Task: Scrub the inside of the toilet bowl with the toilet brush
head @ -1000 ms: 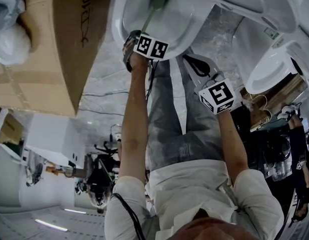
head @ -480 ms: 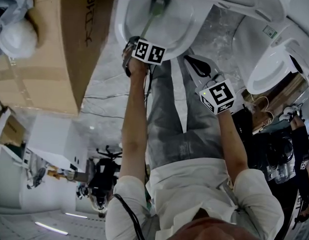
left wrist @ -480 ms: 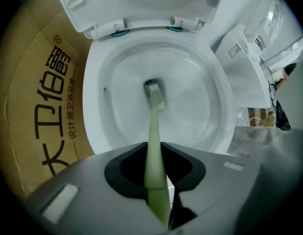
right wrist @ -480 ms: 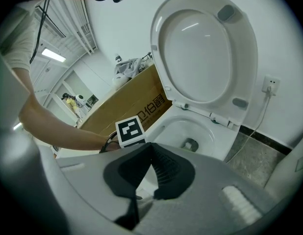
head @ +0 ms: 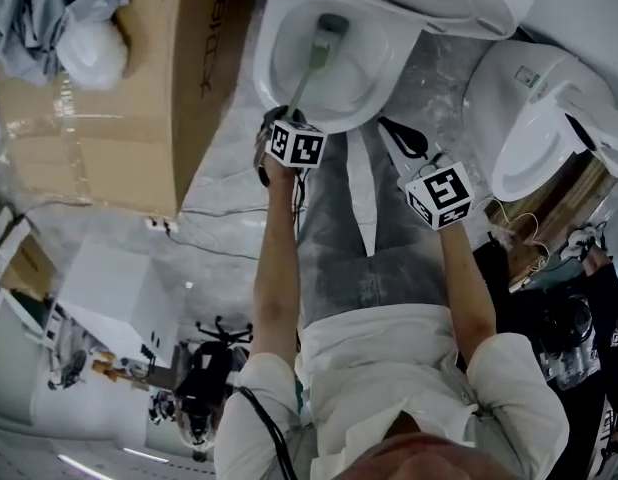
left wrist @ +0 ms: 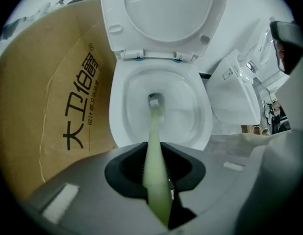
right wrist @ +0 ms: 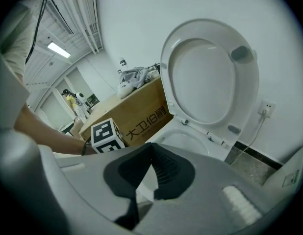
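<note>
Low in the middle of the left gripper view, the left gripper (left wrist: pixel 156 163) has its jaws clamped on the pale green handle of the toilet brush (left wrist: pixel 153 131). The brush head sits deep inside the toilet bowl (left wrist: pixel 118 116) at the centre of the frame. The right gripper (right wrist: pixel 150 153) has its jaws pinched together on nothing, and in the head view it is lower right of the bowl. Beyond, the lid (left wrist: pixel 166 13) stands raised, and a cardboard box (left wrist: pixel 48 111) fills the left.
</note>
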`<state>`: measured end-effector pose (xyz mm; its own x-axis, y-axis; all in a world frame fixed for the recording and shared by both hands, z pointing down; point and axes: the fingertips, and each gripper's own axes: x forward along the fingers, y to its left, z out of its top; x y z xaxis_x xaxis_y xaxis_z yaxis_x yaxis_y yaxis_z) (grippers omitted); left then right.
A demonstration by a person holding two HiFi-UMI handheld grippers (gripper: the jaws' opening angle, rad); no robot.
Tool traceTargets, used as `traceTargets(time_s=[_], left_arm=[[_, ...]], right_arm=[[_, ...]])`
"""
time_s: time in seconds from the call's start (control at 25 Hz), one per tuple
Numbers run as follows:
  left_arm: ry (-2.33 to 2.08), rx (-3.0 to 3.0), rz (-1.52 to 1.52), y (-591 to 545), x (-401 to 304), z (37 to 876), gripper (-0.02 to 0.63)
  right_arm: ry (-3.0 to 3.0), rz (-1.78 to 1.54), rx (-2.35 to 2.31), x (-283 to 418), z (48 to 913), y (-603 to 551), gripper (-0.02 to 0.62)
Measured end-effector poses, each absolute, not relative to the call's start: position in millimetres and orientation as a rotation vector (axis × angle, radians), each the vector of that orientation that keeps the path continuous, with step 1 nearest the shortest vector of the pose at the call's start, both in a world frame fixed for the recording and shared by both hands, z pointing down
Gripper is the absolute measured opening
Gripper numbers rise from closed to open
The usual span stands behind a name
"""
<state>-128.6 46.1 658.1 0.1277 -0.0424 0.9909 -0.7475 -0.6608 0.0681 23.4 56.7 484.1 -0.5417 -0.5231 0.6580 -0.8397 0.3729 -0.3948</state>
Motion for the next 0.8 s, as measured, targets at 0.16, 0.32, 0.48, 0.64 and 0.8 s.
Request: traceTargets(time_s=[0.16, 0.32, 0.48, 0.64, 0.8], left_arm=[[-0.825, 1.878, 1.506, 40.8, -135.9, 612.0, 0.100], [-0.896, 1.953, 1.400, 30.0, -144.2, 548.6, 0.100], [-0.965, 2.036, 1.287, 17.3, -154.3, 486.7, 0.100], [-1.028, 2.118, 1.190, 7.4, -164.2, 427.1, 0.100], [-1.085, 2.202, 1.095, -1.5, -171.3, 371.2, 0.100]], right_arm=[[-2.230, 0.939, 1.218, 23.7, 451.4, 48.5, 0.003], [-2.256, 0.858, 1.251, 20.2, 409.1, 39.6, 0.003], [-2.287, 0.759, 1.286, 15.5, 363.5, 28.8, 0.003], [-2.312, 0.684, 1.325, 11.4, 320.2, 22.2, 0.003], [-2.327, 0.605, 1.349, 6.2, 282.4, 17.9, 0.003]])
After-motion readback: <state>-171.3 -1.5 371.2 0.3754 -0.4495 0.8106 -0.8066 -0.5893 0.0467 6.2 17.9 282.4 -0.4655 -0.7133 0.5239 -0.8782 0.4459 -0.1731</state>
